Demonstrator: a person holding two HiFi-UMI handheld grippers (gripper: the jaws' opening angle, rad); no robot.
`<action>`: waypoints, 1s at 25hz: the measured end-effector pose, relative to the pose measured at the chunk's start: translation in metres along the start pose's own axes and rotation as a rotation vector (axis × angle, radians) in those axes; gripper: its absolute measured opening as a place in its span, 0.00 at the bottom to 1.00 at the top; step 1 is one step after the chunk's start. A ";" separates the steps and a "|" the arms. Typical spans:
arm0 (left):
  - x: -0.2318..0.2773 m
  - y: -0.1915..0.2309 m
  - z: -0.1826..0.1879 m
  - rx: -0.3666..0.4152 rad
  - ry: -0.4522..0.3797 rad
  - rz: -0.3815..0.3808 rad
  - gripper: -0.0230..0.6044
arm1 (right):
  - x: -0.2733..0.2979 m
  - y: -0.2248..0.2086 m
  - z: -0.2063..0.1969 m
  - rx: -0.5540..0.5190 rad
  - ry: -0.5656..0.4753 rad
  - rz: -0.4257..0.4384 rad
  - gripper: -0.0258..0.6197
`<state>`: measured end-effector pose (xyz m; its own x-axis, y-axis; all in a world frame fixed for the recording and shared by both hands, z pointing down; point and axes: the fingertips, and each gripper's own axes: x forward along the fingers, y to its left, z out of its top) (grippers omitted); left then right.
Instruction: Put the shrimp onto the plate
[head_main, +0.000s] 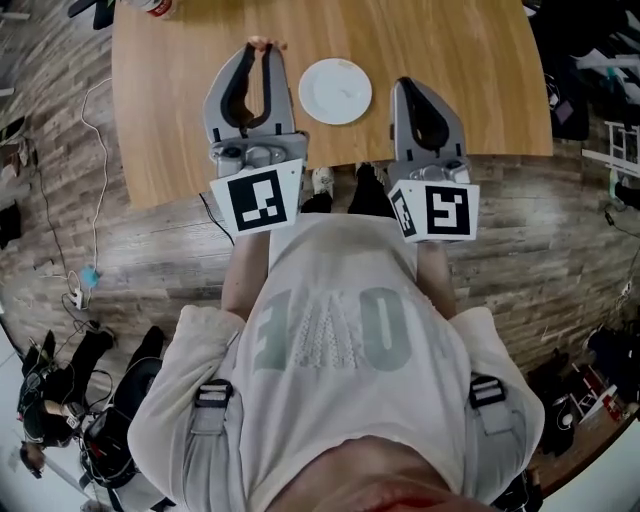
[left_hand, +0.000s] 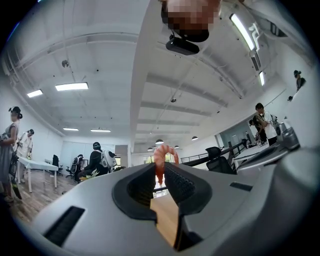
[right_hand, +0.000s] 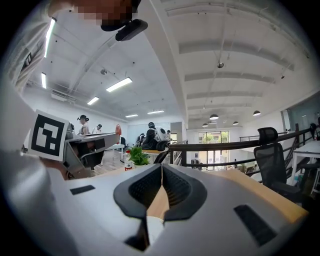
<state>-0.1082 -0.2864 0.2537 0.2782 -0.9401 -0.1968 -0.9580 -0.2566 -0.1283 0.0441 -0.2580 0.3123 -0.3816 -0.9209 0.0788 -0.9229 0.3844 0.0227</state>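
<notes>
Head view: shrimp clamped in left gripper, plate bare

Nearest the camera: pale shirt (head_main: 330, 330) with strap buckles at both shoulders. Just beyond it, two marker cubes, left cube (head_main: 258, 200) and right cube (head_main: 440, 210), both above the near table edge.

Left gripper (head_main: 262, 48) reaches out over the table (head_main: 460, 60). Its jaws are clenched on the shrimp (head_main: 266, 43), which sits at the very tips. Left gripper view confirms this: the ribbed pads pinch one end of the shrimp, and the pink curled body arches up above the tips. A strip of tabletop shows below, between the jaws.

Right gripper (head_main: 404, 84) is parallel to the left one and well apart from it, reaching less far. Right gripper view: jaws pressed together, nothing between them, only a sliver of tabletop behind.

Plate (head_main: 335, 91): white, round, flat on the table between the two grippers, nothing on it. The shrimp is to the plate's left and slightly farther out, apart from the rim. Its height above the wood cannot be judged.

Plank floor (head_main: 560, 230) around the table; a cable (head_main: 92, 170) trails at left.

Far field, gripper views: a plant (right_hand: 136, 156) with a can (right_hand: 129, 165) beside it, a chair (right_hand: 267, 145), and people (left_hand: 97, 160) in an open office.
</notes>
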 end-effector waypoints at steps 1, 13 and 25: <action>0.003 -0.003 -0.002 0.011 0.008 0.000 0.13 | 0.003 -0.003 0.001 -0.001 -0.006 0.004 0.07; 0.036 -0.027 -0.043 0.041 0.151 0.029 0.13 | 0.033 -0.036 -0.008 0.031 0.023 0.104 0.07; 0.035 -0.048 -0.147 -0.013 0.476 0.008 0.13 | 0.038 -0.043 -0.031 0.033 0.094 0.133 0.07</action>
<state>-0.0631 -0.3403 0.3962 0.2109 -0.9396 0.2696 -0.9616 -0.2490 -0.1156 0.0709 -0.3077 0.3457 -0.4952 -0.8517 0.1714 -0.8665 0.4984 -0.0270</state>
